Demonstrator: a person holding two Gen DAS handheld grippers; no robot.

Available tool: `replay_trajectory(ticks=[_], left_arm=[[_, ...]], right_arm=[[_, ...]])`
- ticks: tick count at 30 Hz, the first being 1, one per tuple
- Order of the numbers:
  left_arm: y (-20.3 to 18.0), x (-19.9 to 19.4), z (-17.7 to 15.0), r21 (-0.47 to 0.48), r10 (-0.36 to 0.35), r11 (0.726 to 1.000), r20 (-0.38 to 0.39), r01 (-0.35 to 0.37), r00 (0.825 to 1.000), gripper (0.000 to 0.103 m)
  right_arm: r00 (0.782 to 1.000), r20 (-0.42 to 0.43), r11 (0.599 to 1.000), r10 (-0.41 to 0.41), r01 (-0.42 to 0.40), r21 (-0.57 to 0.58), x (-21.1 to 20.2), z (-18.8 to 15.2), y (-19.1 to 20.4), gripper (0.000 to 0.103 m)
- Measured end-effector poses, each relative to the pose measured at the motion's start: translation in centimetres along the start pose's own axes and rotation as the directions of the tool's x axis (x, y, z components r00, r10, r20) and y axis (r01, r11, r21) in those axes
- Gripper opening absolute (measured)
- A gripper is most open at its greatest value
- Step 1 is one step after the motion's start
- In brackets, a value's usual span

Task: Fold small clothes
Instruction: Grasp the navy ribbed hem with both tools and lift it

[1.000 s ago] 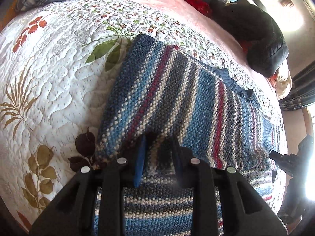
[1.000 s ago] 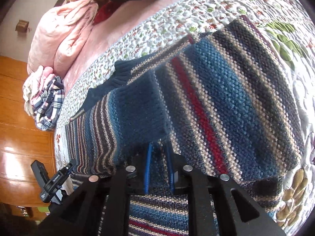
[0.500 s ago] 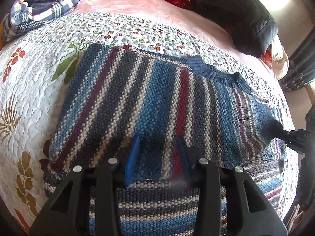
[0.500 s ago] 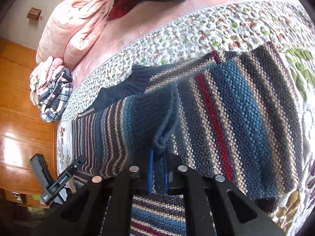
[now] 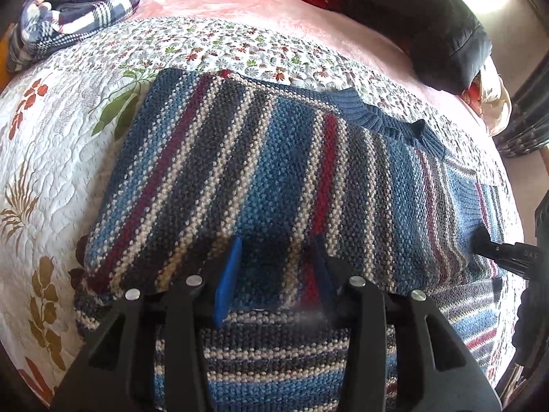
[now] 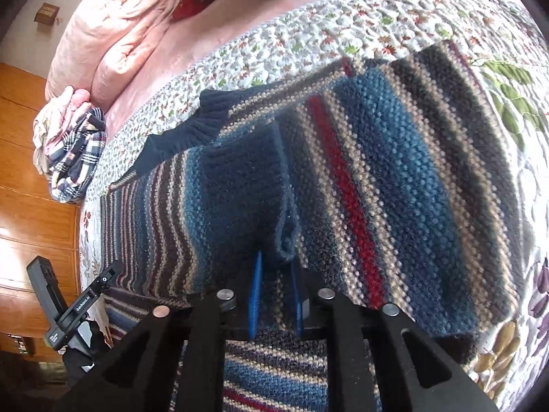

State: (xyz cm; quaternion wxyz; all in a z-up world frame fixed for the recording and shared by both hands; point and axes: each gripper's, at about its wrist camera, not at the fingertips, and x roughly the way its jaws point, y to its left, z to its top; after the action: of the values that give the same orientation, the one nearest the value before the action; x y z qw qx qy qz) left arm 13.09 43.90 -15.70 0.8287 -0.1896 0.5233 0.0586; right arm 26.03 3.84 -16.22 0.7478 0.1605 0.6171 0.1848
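Observation:
A striped knit sweater (image 5: 274, 158) in blue, red, cream and grey lies folded on the floral quilt (image 5: 61, 130), its navy collar (image 5: 374, 116) at the far edge. My left gripper (image 5: 276, 245) is open, its blue pads (image 5: 226, 281) spread wide over the near edge of the top fold. In the right wrist view the same sweater (image 6: 394, 178) has a sleeve folded across it, with the ribbed cuff (image 6: 247, 178) on top. My right gripper (image 6: 276, 261) is open, and the cuff's corner hangs loose between its pads. Each gripper shows at the edge of the other's view.
A plaid garment (image 5: 72, 10) and pink bedding (image 6: 113, 31) lie at the head of the bed. A black jacket (image 5: 429, 24) sits on the pink sheet beyond the quilt. A wooden wardrobe (image 6: 27, 171) stands past the bed's side.
The folded half of the sweater has come down flat onto the lower layer. The left pads have spread wide and let go of the fabric; the right pads have parted slightly.

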Motion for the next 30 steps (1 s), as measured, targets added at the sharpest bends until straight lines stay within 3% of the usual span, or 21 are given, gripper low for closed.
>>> replay_trajectory(ticks=[4,7,10,14,18,22,26,30], left_arm=[[0.0,-4.3,-2.2,0.012,-0.040,0.999,0.050,0.039,0.998,0.044],[0.7,-6.9,-5.2,0.036,-0.015,0.999,0.052,0.014,0.999,0.049],[2.4,-9.3,-8.9,0.040,0.019,0.999,0.030,-0.020,0.999,0.061],[4.7,-12.2,-14.0,0.038,0.058,0.998,-0.016,-0.058,0.998,0.069],[7.5,-14.0,-19.0,0.010,0.104,0.995,-0.089,-0.104,0.991,0.069],[9.7,-14.8,-23.0,-0.038,0.096,0.994,-0.162,-0.103,0.982,0.069],[10.6,-14.8,-25.7,-0.040,0.085,0.995,-0.216,-0.096,0.973,0.069],[10.4,-14.8,-27.3,-0.031,0.064,0.997,-0.222,-0.072,0.973,0.069]], right_arm=[[0.995,0.091,0.995,-0.034,0.043,-0.092,-4.8,-2.3,0.0,0.032],[0.989,0.132,0.984,-0.065,0.086,-0.157,-8.0,-5.5,-0.1,0.037],[0.989,0.131,0.978,-0.070,0.094,-0.187,-10.3,-9.4,-1.0,0.045],[0.991,0.092,0.973,-0.097,0.114,-0.199,-11.8,-15.4,-2.7,0.047],[0.985,0.035,0.964,-0.167,0.171,-0.205,-12.3,-21.8,-4.4,0.048],[0.990,-0.029,0.982,-0.137,0.132,-0.138,-12.5,-26.9,-6.0,0.048],[0.990,-0.062,0.990,-0.125,0.121,-0.072,-12.3,-29.9,-7.3,0.048],[0.993,-0.082,0.996,-0.086,0.085,-0.024,-11.8,-31.1,-7.9,0.048]])
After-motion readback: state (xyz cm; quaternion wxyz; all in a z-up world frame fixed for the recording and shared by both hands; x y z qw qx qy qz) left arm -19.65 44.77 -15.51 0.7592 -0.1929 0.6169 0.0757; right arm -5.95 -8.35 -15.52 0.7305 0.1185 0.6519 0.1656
